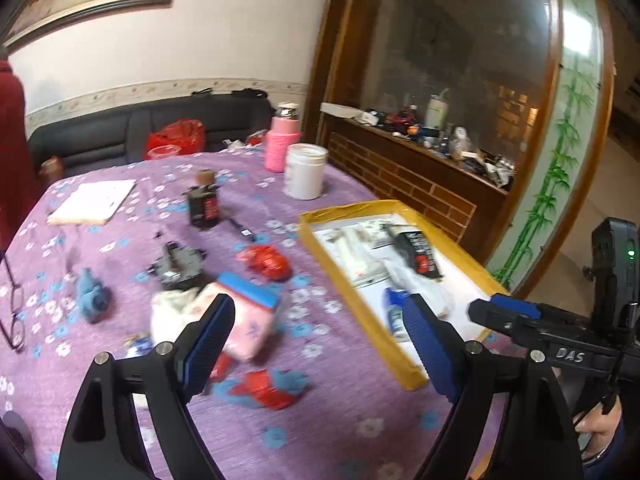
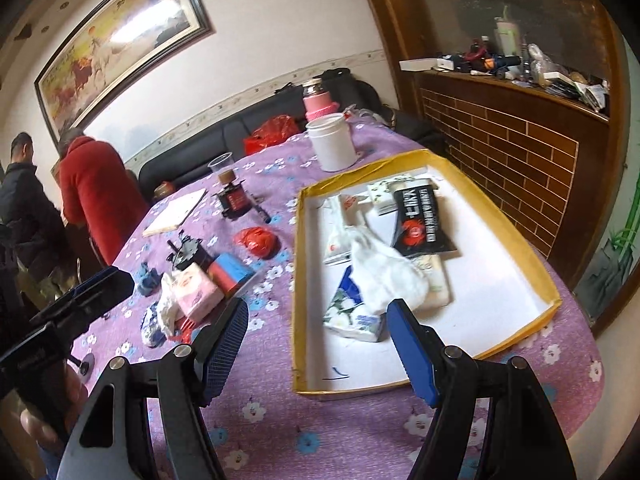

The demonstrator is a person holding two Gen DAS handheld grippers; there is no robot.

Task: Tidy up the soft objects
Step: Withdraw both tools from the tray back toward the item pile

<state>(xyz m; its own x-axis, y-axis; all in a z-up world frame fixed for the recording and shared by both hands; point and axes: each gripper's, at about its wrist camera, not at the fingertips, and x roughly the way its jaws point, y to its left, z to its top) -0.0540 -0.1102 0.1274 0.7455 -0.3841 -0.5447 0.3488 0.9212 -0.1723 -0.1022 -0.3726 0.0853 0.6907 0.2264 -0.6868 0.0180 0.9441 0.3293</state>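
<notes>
My left gripper (image 1: 320, 332) hangs above the purple flower-printed tablecloth (image 1: 352, 412) with its blue-padded jaws spread wide and nothing between them. My right gripper (image 2: 318, 330) is also spread and empty, poised over the near edge of the shallow yellow-rimmed cardboard tray (image 2: 498, 344), which lies toward the right edge of the tabletop.

Inside the tray a crumpled white plastic bag (image 2: 384, 272) sits in the middle, partly over a blue-and-white floral tissue pack (image 2: 352, 316) at the near side, with a black printed pouch bearing a red emblem (image 2: 420, 220) toward the far side, lying on flat white packets.

Left of the tray, on the cloth, the soft things are still loose: a pink-and-white tissue pack (image 2: 198, 290) with a crumpled white tissue against it, touching a block-shaped sponge in blue and red (image 2: 232, 270), a small blue fabric lump (image 2: 146, 276) nearer the left edge, and a crumpled red plastic wrapper (image 2: 258, 242) between the sponge and the tray. A blurred red-and-blue soft piece (image 1: 266, 390) lies just below my left jaws.

A white plastic jar (image 2: 332, 142) and a pink knitted-sleeve bottle (image 2: 318, 102) stand at the far edge.
</notes>
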